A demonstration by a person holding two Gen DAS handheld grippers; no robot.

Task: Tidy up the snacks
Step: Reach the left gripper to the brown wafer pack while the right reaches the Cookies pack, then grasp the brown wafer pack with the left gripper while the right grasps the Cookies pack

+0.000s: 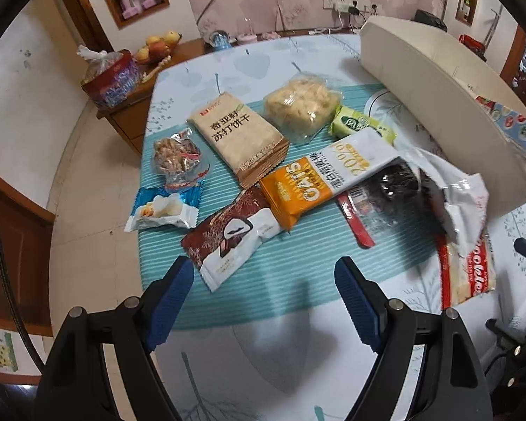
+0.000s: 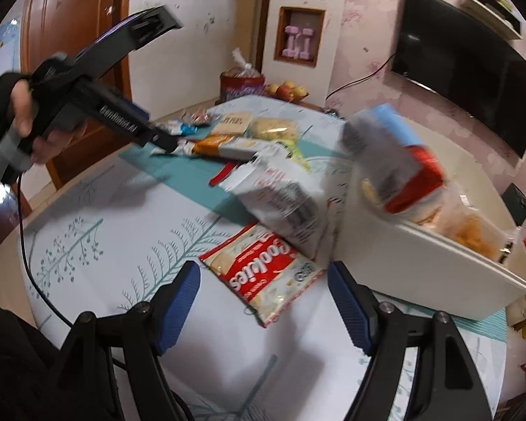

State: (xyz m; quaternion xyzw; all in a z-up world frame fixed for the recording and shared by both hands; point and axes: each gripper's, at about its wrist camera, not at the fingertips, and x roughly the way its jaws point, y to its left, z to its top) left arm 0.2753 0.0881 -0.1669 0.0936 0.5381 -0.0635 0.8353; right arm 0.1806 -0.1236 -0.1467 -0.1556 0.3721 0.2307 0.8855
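Several snack packs lie on the table. In the left wrist view my left gripper [image 1: 264, 301] is open and empty above the cloth, just short of a brown-and-white ice-cream-style pack [image 1: 231, 235] and an orange oats bar [image 1: 319, 182]. A beige cracker pack [image 1: 238, 137], a clear bag of puffed snacks [image 1: 298, 105] and a green pack [image 1: 361, 124] lie beyond. My right gripper [image 2: 263, 301] is open and empty over a red-and-white cookies pack [image 2: 263, 273]. A white torn bag [image 2: 284, 207] lies behind it. A blurred blue-and-red bag [image 2: 392, 154] is over the white bin [image 2: 438, 266].
The white bin [image 1: 438, 87] stands at the table's right side with snacks inside. A red strip [image 1: 354, 221] lies mid-table. A side cabinet with a fruit bowl [image 1: 157, 47] and a wrapped box [image 1: 110, 79] stands at the far left. The table edge drops off left.
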